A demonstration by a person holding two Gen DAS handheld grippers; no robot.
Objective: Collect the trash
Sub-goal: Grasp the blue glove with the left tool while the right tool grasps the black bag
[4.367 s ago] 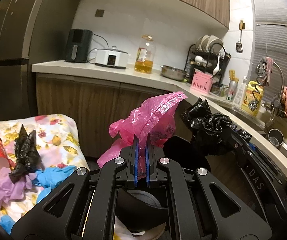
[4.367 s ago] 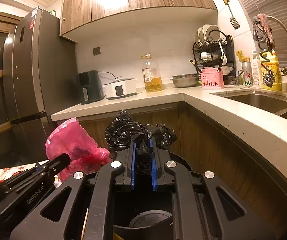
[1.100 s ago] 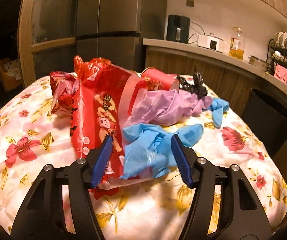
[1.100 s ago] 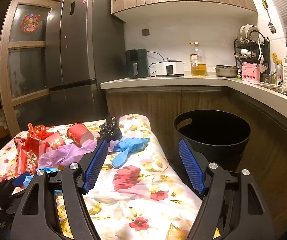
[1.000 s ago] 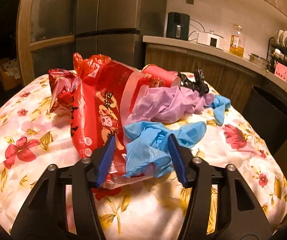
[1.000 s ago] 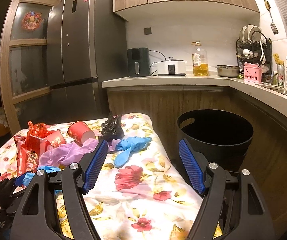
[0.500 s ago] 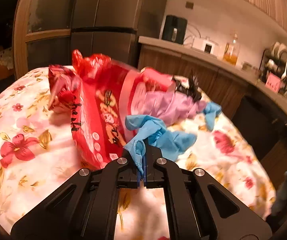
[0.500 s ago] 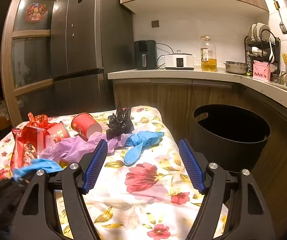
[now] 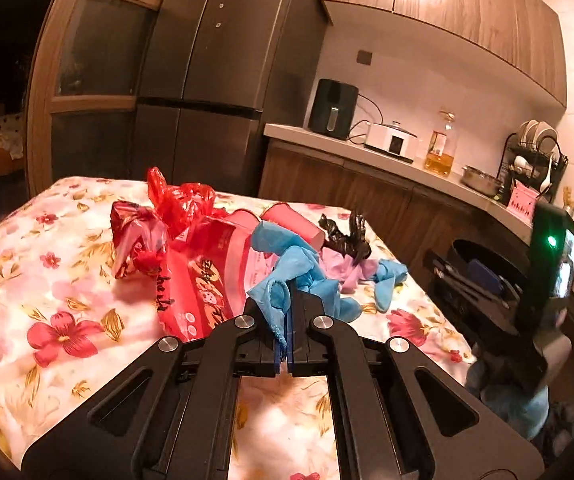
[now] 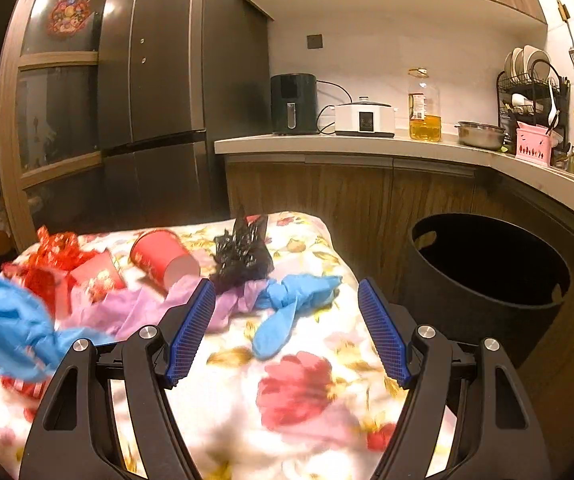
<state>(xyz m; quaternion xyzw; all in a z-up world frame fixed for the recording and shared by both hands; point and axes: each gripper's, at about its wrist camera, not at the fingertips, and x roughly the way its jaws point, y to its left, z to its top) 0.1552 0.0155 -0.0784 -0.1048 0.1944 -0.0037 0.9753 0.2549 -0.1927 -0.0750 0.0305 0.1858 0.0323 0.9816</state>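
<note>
My left gripper (image 9: pixel 288 354) is shut on a blue glove (image 9: pixel 287 272) and holds it lifted above the floral tablecloth (image 9: pixel 47 320); that glove also shows at the left of the right wrist view (image 10: pixel 11 328). My right gripper (image 10: pixel 287 332) is open and empty above the table, with a second blue glove (image 10: pixel 287 308) just beyond its jaws. A purple glove (image 10: pixel 127 312), a red paper cup (image 10: pixel 163 260), a crumpled black bag (image 10: pixel 243 256) and red wrappers (image 9: pixel 191 256) lie on the cloth. The black trash bin (image 10: pixel 487 280) stands right of the table.
A kitchen counter (image 10: pixel 367 144) with an air fryer, cooker, oil bottle and dish rack runs behind the table and bin. A dark fridge (image 10: pixel 167 100) stands at the back left. The right gripper's body (image 9: pixel 527 312) shows at the right of the left wrist view.
My left gripper closed on the blue glove and lifted it off the pile. My right gripper stayed open and moved closer to the trash on the table.
</note>
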